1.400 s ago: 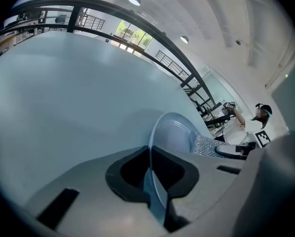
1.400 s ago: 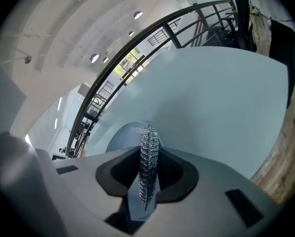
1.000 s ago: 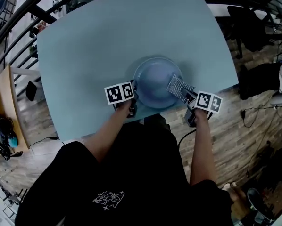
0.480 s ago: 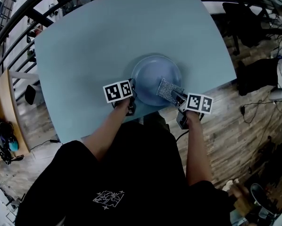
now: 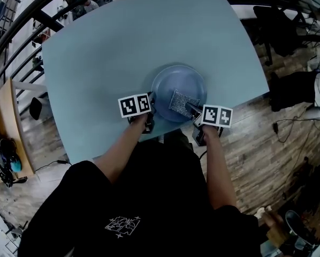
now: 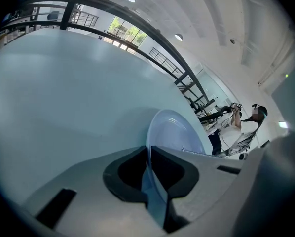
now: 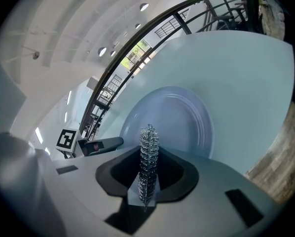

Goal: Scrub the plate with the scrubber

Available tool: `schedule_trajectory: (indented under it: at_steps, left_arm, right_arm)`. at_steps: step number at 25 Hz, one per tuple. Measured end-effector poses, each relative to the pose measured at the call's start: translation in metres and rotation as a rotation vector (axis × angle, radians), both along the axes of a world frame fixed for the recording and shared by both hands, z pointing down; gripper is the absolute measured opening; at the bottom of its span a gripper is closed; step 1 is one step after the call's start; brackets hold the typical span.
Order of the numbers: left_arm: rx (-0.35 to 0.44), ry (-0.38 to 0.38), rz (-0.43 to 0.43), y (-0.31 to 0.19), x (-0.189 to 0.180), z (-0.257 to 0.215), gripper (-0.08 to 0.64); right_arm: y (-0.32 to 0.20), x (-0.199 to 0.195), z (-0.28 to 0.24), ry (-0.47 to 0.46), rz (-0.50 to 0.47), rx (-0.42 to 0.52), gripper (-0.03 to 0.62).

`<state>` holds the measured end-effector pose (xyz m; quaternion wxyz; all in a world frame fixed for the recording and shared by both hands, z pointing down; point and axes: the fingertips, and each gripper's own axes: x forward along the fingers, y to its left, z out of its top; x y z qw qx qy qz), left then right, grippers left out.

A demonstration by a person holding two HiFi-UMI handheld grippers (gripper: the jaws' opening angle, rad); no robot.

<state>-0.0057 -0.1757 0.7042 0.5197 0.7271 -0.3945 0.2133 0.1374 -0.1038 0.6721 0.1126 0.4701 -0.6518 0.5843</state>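
Plate (image 5: 178, 82) pale blue, flat on light-blue table (image 5: 112, 52), close to the table's 6 o'clock edge. Pinched at its 9 o'clock rim by left gripper (image 5: 151, 106), jaws closed on the thin edge. Clamped between the jaws of right gripper (image 5: 193, 110): metal mesh scrubber (image 5: 181, 101), lying on the dish's inner surface between centre and 5 o'clock.

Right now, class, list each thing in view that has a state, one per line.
left hand-held gripper: shut on the plate rim.
right hand-held gripper: shut on the scrubber.
plate: held by its rim.
scrubber: gripped, over the plate.
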Motion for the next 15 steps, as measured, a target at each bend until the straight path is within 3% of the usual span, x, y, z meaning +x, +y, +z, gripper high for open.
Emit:
schedule_trajectory:
  at_steps: [8,15]
  left_arm:
    - [0.015,0.027,0.032,0.002,-0.002,-0.006,0.032]
    - [0.047,0.007,0.049,0.002,-0.013,-0.014,0.049]
  right_arm:
    - [-0.009,-0.015,-0.002,-0.026,0.009,0.020,0.084]
    - [-0.016,-0.028,-0.018,-0.085,0.062,0.095,0.083]
